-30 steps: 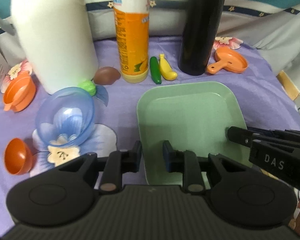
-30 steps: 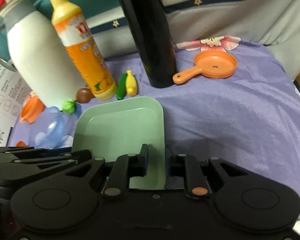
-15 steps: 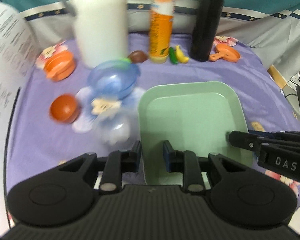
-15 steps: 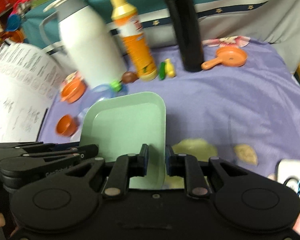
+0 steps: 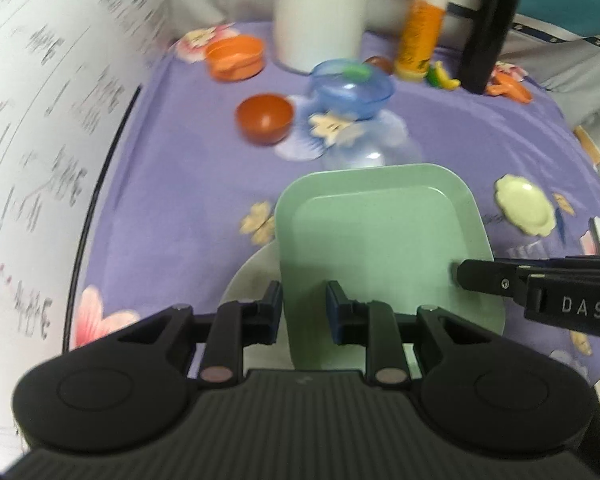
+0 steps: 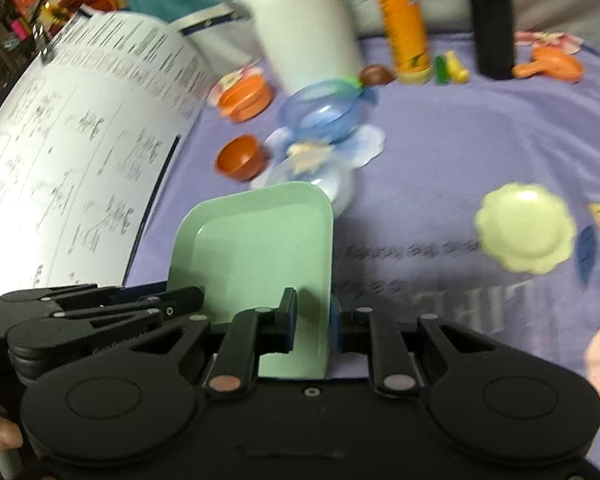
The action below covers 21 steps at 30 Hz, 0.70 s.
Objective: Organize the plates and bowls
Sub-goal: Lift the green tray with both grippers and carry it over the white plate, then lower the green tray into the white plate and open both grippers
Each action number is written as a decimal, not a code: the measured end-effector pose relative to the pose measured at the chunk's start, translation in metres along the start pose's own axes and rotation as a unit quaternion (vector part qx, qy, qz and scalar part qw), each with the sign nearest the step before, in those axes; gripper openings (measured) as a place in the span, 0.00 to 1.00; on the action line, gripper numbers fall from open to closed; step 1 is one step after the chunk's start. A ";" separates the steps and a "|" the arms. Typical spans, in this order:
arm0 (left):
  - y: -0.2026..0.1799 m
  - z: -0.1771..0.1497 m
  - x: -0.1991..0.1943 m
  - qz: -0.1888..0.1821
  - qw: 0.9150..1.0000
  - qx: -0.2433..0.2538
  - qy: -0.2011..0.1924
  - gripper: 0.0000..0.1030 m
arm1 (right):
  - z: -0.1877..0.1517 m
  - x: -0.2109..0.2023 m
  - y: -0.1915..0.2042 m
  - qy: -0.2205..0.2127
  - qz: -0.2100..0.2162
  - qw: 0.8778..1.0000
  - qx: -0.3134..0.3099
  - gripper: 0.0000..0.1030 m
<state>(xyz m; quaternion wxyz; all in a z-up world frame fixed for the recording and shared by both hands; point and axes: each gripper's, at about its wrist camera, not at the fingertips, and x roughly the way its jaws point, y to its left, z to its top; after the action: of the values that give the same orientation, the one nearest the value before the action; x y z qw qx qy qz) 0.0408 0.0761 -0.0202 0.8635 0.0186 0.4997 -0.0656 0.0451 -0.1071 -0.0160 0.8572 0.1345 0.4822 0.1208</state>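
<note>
A pale green square plate (image 5: 380, 240) is held off the cloth by both grippers. My left gripper (image 5: 303, 306) is shut on its near left edge. My right gripper (image 6: 311, 314) is shut on its right edge (image 6: 328, 272); its fingers (image 5: 484, 280) reach in from the right in the left wrist view. A white round plate (image 5: 252, 276) lies under the green one. A blue clear bowl (image 5: 352, 88), an orange bowl (image 5: 264, 118), an orange cup (image 5: 236, 58) and a yellow-green scalloped dish (image 5: 526, 208) sit on the purple cloth.
A white jug (image 5: 316, 12), an orange bottle (image 5: 420, 36) and a black flask (image 5: 486, 36) stand at the back, with toy vegetables (image 5: 442, 78) and an orange toy pan (image 6: 556, 66). A large printed sheet (image 5: 40, 140) rises on the left.
Both grippers have pulled the green plate back toward the near side and higher. The white plate and the scalloped dish have come into view.
</note>
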 end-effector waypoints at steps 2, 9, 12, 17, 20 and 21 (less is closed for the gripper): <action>0.009 -0.008 0.001 0.005 1.000 -0.004 0.003 0.22 | -0.008 0.007 0.011 0.013 0.002 1.000 -0.007 0.18; 0.024 -0.028 0.012 0.005 1.000 -0.003 0.022 0.22 | -0.028 0.030 0.028 0.054 -0.001 0.998 -0.017 0.18; 0.027 -0.031 0.020 0.001 1.000 -0.007 0.030 0.23 | -0.031 0.036 0.032 0.063 -0.004 0.998 -0.019 0.18; 0.027 -0.031 0.028 -0.001 0.999 -0.010 0.034 0.23 | -0.028 0.048 0.027 0.073 -0.006 0.997 -0.017 0.18; 0.027 -0.029 0.031 -0.002 0.999 -0.011 0.036 0.23 | -0.026 0.054 0.025 0.077 -0.008 0.997 -0.015 0.18; 0.027 -0.029 0.032 -0.003 0.999 -0.010 0.036 0.23 | -0.025 0.055 0.022 0.078 -0.008 0.997 -0.014 0.18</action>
<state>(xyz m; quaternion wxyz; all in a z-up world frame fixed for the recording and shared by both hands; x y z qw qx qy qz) 0.0356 0.1028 -0.0634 0.8450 0.0105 0.5310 -0.0623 0.0492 -0.0651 -0.0645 0.8199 0.1088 0.5466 0.1306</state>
